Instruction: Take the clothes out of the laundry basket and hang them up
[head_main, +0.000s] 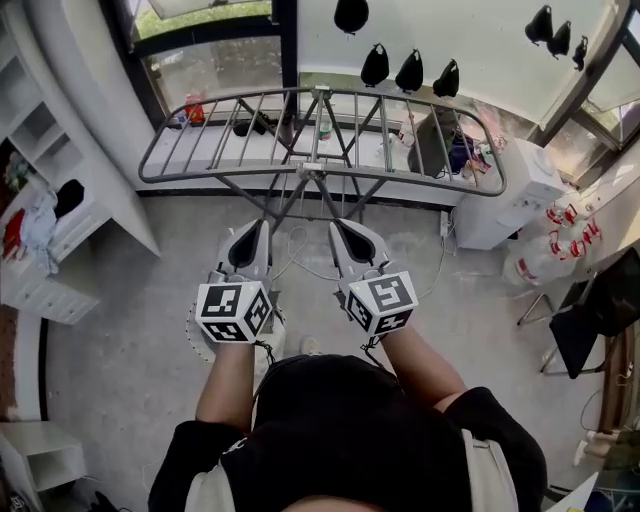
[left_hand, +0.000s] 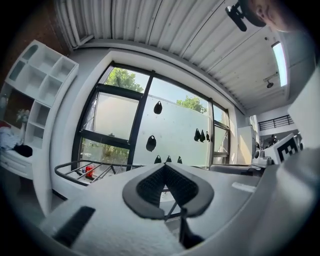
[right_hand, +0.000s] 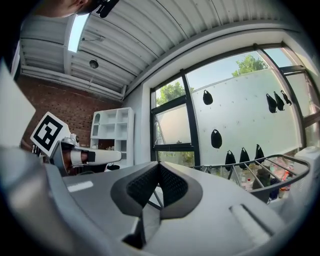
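1. Closest in the head view is my dark shirt. My two bare forearms reach forward from it, each ending at a marker cube, the left cube and the right cube.
2. My left tongs point level at the drying rack. In the left gripper view the ribbed pads meet at the tip with nothing between them.
3. My right tongs run alongside the left pair, close but not touching. They are pressed together too and carry nothing.
4. The rack stands open straight ahead of both tips, well apart from them, and its legs come down between the two pairs. It also shows ahead of the left tongs and ahead and right of the right tongs.
5. A white perforated rim shows just beneath my left tongs. It may be the laundry basket, but too little shows to be sure.
6. Far off to the left of my left tongs, a white shelf unit holds a heap of pale and red cloth.
7. Beyond the rack is a window, with a red can on its sill and black pouches stuck to the frosted pane.
8. To the right of my right tongs stand a white appliance and a black chair.
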